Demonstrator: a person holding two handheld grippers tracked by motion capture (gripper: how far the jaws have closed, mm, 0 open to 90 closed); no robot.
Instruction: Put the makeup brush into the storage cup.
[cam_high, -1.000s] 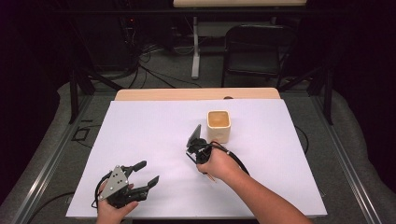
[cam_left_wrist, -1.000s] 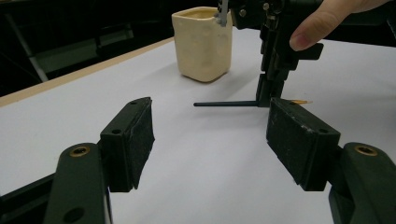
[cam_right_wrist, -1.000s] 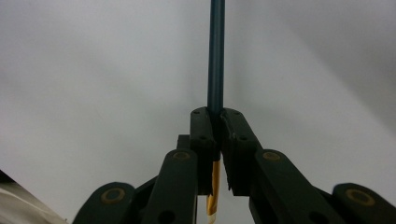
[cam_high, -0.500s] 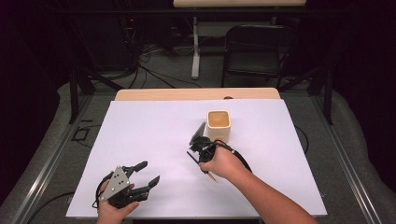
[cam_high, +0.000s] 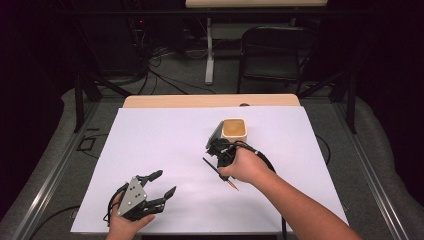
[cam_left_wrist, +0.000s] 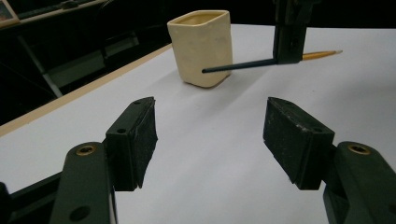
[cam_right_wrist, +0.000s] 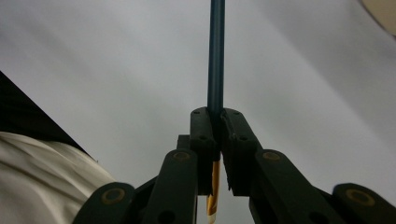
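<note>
A slim dark-blue pencil (cam_high: 233, 185) with a gold end is clamped in my right gripper (cam_high: 219, 162), which is shut on it just in front of the cream cup (cam_high: 234, 130). In the right gripper view the shaft (cam_right_wrist: 216, 56) runs straight out from the closed jaws (cam_right_wrist: 217, 114) above the white paper. In the left gripper view the pencil (cam_left_wrist: 238, 65) hangs level above the sheet, its dark end beside the cup (cam_left_wrist: 201, 46). My left gripper (cam_high: 165, 182) rests near the front left of the paper, open. Its jaws (cam_left_wrist: 210, 112) have just been closing a little, with nothing between them.
A large white sheet (cam_high: 165, 135) covers the wooden table (cam_high: 200, 101). Dark floor, cables and a black chair (cam_high: 275, 50) lie beyond the far edge. A cable trails from the right gripper over the forearm.
My right hand has risen with the pencil and drifted slightly towards the cup. The left hand has stayed in place.
</note>
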